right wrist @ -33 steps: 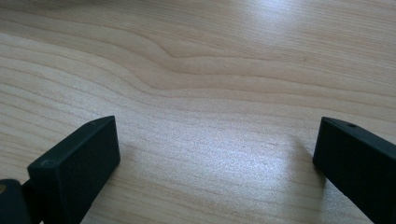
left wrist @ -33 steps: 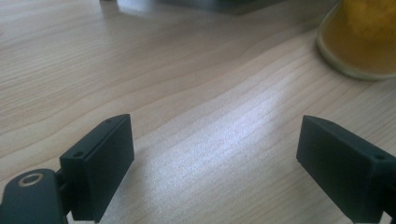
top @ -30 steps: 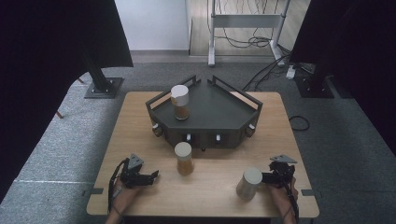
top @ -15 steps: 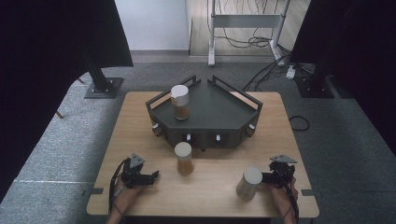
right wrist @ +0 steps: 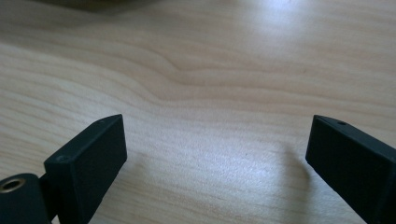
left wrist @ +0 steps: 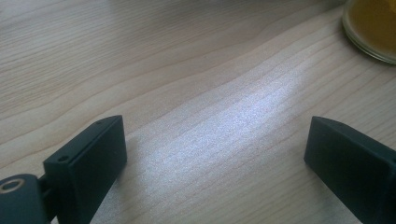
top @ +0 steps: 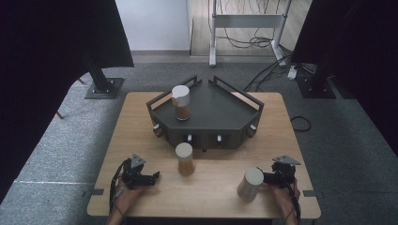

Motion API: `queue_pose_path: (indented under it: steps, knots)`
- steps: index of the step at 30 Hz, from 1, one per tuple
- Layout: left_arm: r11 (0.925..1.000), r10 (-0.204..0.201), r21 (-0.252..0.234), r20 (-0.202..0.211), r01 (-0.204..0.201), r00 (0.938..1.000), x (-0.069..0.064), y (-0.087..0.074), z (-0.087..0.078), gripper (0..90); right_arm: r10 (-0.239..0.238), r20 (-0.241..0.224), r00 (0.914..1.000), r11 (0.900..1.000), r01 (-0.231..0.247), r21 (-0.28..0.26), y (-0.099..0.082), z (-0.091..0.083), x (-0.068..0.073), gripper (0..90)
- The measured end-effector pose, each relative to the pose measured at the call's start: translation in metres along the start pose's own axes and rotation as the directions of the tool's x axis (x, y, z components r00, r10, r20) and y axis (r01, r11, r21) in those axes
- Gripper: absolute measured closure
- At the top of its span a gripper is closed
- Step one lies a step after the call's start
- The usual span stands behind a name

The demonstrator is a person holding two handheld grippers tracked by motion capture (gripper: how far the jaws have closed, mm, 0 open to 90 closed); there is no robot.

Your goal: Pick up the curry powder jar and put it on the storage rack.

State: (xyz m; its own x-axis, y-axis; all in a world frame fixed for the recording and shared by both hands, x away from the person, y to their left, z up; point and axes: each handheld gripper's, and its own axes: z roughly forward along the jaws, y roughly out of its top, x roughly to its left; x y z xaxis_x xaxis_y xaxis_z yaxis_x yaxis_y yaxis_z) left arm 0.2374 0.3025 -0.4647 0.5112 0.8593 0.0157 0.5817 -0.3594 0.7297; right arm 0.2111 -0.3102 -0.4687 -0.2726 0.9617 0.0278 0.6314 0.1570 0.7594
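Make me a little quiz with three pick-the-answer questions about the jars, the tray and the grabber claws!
1. Where does the jar at the back stand?
A. on the dark tray
B. on the floor
C. between two black claws

2. How many jars with pale lids are there?
A. one
B. three
C. five

3. How are the jaws of the left gripper?
A. shut on a jar
B. shut on nothing
C. open over bare table

Answers: 1 A, it stands on the tray's flat top. 2 B, one on the tray, a middle jar and a near jar on the table. 3 C, the left gripper view shows wood between wide jaws.
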Motion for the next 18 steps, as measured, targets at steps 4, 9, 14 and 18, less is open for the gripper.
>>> queue_pose_path:
  steps: [4,9,14,18]
  knots:
    - [1.0,-0.002,0.001,-0.002,0.002,1.0,0.0,0.0,0.0,4.9,-0.001,0.003,1.0,0.9992,0.001,-0.04,-0.001,-0.008,0.002,4.9]
    - [1.0,-0.002,0.002,-0.002,0.002,1.0,0.0,0.0,0.0,4.7,0.013,-0.002,0.9999,0.9958,-0.013,-0.091,-0.001,-0.022,0.004,5.4]
    - [1.0,-0.001,0.003,-0.001,0.001,1.0,0.0,0.0,0.0,4.6,0.034,-0.022,0.9992,0.9915,-0.037,-0.125,0.001,-0.033,0.004,5.9]
    - [1.0,0.001,0.005,0.003,-0.001,1.0,0.0,0.001,0.0,3.7,0.038,-0.027,0.9989,0.9877,-0.042,-0.15,0.005,-0.042,0.007,6.2]
